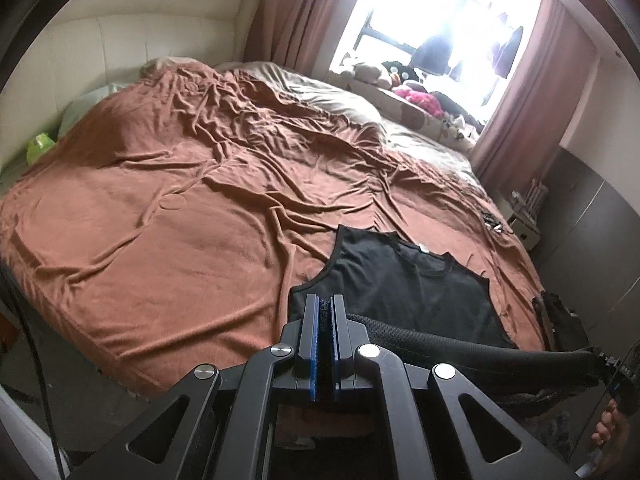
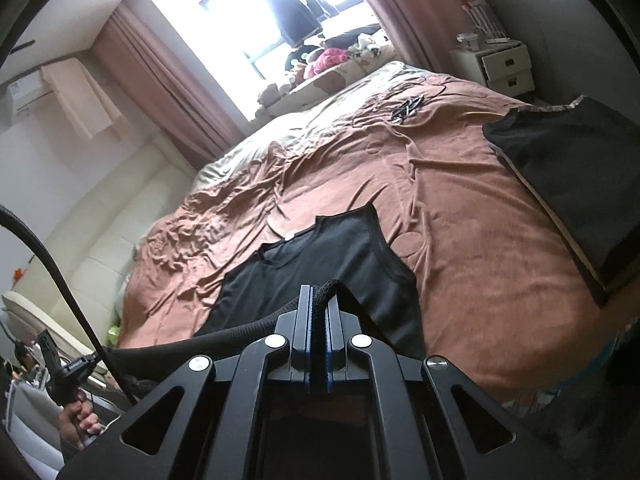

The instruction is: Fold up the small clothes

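Note:
A black sleeveless top (image 1: 404, 280) lies on the brown bed cover, neckline away from me; it also shows in the right wrist view (image 2: 320, 260). My left gripper (image 1: 325, 300) is shut on the top's hem at its left corner. My right gripper (image 2: 320, 290) is shut on the hem at the other corner. The hem is stretched taut between the two grippers and lifted off the bed near the front edge.
The brown bed cover (image 1: 180, 220) is wrinkled and wide. A folded dark garment (image 2: 568, 184) lies at the bed's right edge. Small dark items (image 2: 408, 108) lie further back. A white nightstand (image 2: 504, 68) stands by the bed. Toys sit on the window sill (image 1: 400, 80).

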A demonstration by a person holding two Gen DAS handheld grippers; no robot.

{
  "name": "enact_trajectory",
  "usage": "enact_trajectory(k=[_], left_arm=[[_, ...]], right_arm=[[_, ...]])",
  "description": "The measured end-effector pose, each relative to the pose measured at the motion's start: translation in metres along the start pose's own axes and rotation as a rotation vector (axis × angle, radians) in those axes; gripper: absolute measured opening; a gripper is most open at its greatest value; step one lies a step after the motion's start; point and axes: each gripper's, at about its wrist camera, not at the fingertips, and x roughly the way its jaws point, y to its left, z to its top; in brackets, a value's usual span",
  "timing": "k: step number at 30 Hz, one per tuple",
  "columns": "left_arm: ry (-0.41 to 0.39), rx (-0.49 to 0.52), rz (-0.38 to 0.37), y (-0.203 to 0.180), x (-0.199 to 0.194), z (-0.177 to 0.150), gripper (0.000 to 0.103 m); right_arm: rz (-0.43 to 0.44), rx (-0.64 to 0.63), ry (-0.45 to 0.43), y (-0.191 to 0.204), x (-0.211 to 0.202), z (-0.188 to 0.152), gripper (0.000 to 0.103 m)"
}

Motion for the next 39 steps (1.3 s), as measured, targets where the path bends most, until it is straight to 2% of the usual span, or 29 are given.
enact_trajectory(k=[16,31,39], left_arm=[[0.12,0.058,0.073,-0.01,0.112,0.044,0.005],[0.261,0.162,0.187,-0.01,0.233,0.072,0.005],[0.328,0.18,0.214,-0.008,0.287,0.084,0.005]], right_arm=[[-0.068,0.026,0.12,-0.011,0.111,0.06,0.001],[-0.15,-0.028,0.212,-0.01,0.214,0.098,0.001],[-0.211,-0.058,0.24,-0.014,0.261,0.11,0.001]])
